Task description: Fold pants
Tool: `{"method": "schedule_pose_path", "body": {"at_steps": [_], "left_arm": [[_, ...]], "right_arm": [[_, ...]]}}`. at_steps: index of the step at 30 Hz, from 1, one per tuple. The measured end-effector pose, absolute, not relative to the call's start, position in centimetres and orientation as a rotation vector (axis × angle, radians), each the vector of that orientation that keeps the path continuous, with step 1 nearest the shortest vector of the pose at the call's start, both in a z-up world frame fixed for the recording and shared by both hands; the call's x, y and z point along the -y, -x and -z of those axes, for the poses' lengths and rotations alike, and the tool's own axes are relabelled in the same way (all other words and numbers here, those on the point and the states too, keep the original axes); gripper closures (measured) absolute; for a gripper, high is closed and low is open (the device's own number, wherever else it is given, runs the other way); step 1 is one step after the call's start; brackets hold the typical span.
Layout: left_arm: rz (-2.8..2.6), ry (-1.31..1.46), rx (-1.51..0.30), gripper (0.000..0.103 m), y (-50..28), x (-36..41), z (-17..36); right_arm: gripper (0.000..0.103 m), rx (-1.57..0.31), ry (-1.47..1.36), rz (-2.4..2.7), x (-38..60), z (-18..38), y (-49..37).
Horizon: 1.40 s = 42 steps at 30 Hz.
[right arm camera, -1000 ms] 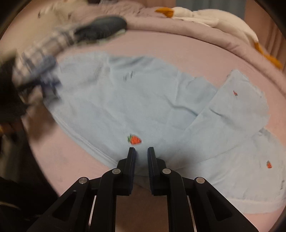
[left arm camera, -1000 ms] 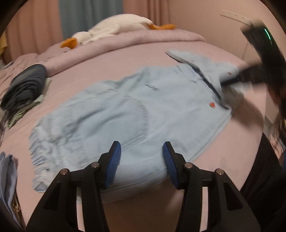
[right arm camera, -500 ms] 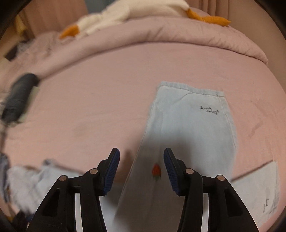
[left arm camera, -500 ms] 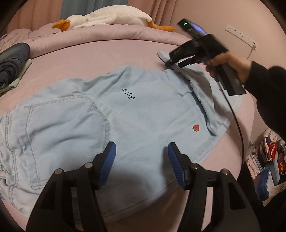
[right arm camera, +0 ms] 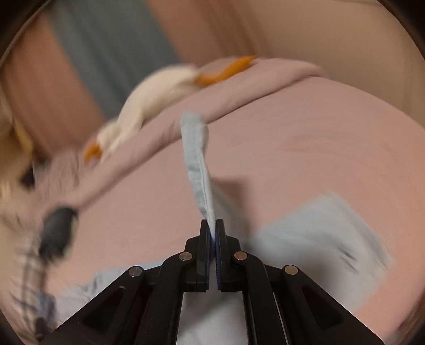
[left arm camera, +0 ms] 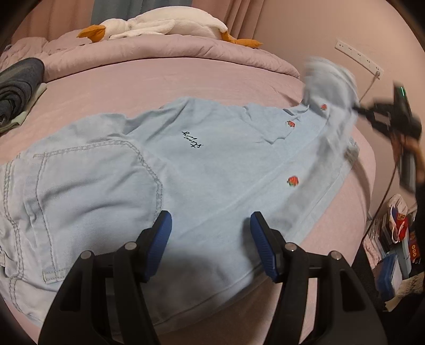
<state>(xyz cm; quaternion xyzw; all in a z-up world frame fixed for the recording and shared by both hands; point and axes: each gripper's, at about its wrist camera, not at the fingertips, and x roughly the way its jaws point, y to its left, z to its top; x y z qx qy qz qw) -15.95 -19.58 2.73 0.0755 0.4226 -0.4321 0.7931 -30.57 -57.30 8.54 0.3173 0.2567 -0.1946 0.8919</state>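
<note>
From the left wrist, the left tool (left arm camera: 211, 238) hangs spread, pinching nothing, over the light-blue pants (left arm camera: 170, 185) spread on the pink bed (left arm camera: 159, 77); a white plush goose (left arm camera: 159, 25) lies on the quilt beyond, dark folded clothes (left arm camera: 16, 85) sit at the left edge, and at the right the blurred right tool (left arm camera: 357, 108) lifts one pant leg. From the right wrist, the right tool (right arm camera: 212, 225) is pressed together, pinching the pants' (right arm camera: 198, 159) hem, which stands upright and blocks the middle of the bed (right arm camera: 318, 148).
</note>
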Motion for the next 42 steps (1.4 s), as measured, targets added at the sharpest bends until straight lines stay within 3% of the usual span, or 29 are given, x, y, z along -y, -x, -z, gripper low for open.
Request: {"method": "schedule_pose_path", "body": {"at_steps": [8, 11, 12, 14, 15, 19, 22, 23, 24, 29, 35, 37, 42], "left_arm": [[0.887, -0.212, -0.904, 0.044, 16.0, 20.0, -2.8], [0.861, -0.280, -0.889, 0.055, 16.4, 20.3, -2.8], [0.864, -0.297, -0.887, 0.068, 16.6, 20.2, -2.8], [0.870, -0.306, -0.890, 0.083, 16.4, 19.9, -2.7], [0.869, -0.313, -0.890, 0.086, 16.4, 19.8, -2.6], [0.879, -0.331, -0.886, 0.095, 16.4, 19.7, -2.6], [0.887, -0.355, -0.872, 0.097, 16.7, 19.5, -2.6], [0.889, -0.349, -0.874, 0.098, 16.6, 19.4, -2.7], [0.886, -0.341, -0.873, 0.098, 16.5, 19.0, -2.8], [0.848, -0.311, -0.887, 0.098, 15.7, 17.6, -2.9], [0.829, -0.231, -0.883, 0.098, 15.5, 15.6, -3.6], [0.817, -0.196, -0.875, 0.098, 15.7, 14.8, -4.2], [0.818, -0.110, -0.836, 0.096, 16.6, 12.7, -5.8]], "right_arm": [[0.098, -0.597, -0.904, 0.487, 60.0, 1.5, 38.6], [0.091, -0.516, -1.027, 0.440, 61.2, 2.9, 39.7], [0.085, -0.490, -1.047, 0.443, 61.7, 3.0, 40.3], [0.076, -0.443, -1.084, 0.449, 62.3, 3.0, 41.0], [0.072, -0.421, -1.096, 0.462, 62.9, 3.0, 41.3], [0.072, -0.391, -1.133, 0.480, 63.8, 1.9, 40.3], [0.074, -0.395, -1.140, 0.454, 64.5, 2.0, 39.2], [0.087, -0.397, -1.124, 0.465, 64.2, 1.7, 38.6], [0.093, -0.413, -1.111, 0.477, 64.0, 1.6, 38.1], [0.095, -0.435, -1.052, 0.508, 63.2, 0.0, 41.1], [0.099, -0.555, -1.045, 0.596, 63.8, 2.0, 41.5], [0.099, -0.585, -0.996, 0.640, 63.4, 1.1, 41.2], [0.076, -0.527, -1.010, 0.606, 61.1, -1.0, 41.7]]}}
